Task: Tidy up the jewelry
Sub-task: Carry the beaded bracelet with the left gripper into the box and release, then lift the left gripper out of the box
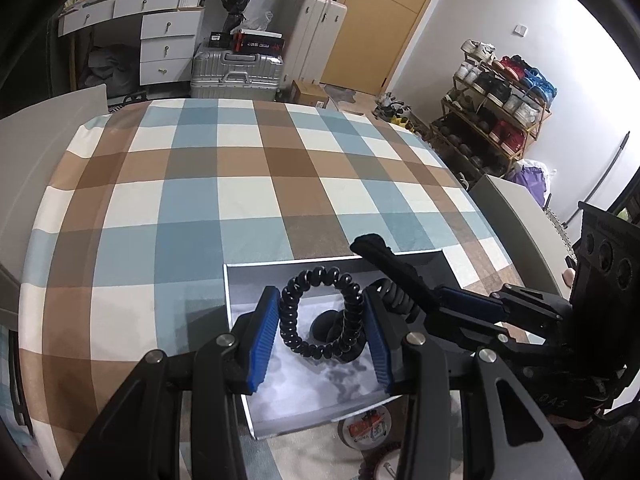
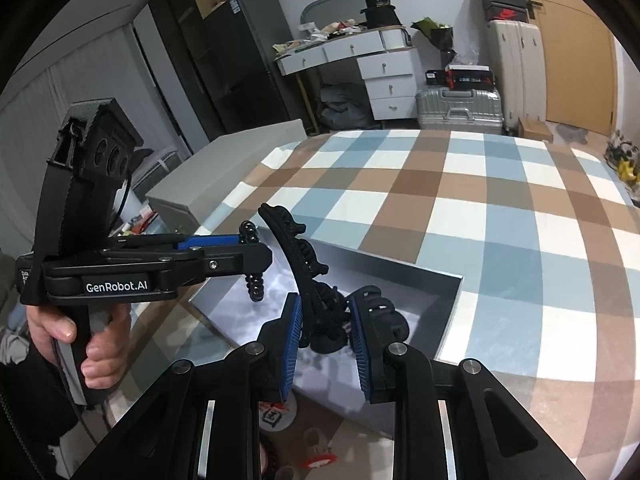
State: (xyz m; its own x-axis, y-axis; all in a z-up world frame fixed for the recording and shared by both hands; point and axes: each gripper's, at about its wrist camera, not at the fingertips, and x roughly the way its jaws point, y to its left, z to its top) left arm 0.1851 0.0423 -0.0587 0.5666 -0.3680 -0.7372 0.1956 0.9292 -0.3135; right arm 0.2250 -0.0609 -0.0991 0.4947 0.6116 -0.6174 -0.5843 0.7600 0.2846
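Beaded bracelet (image 1: 320, 312) sits clamped in left claw (image 1: 320, 344); only right view shows right claw (image 2: 326, 344) gripping hair clip (image 2: 308, 276).

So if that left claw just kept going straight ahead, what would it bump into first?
Probably the floor of the open box it is angled down into. The left claw already has the black beaded bracelet between its fingers. Depth is hard to judge here.
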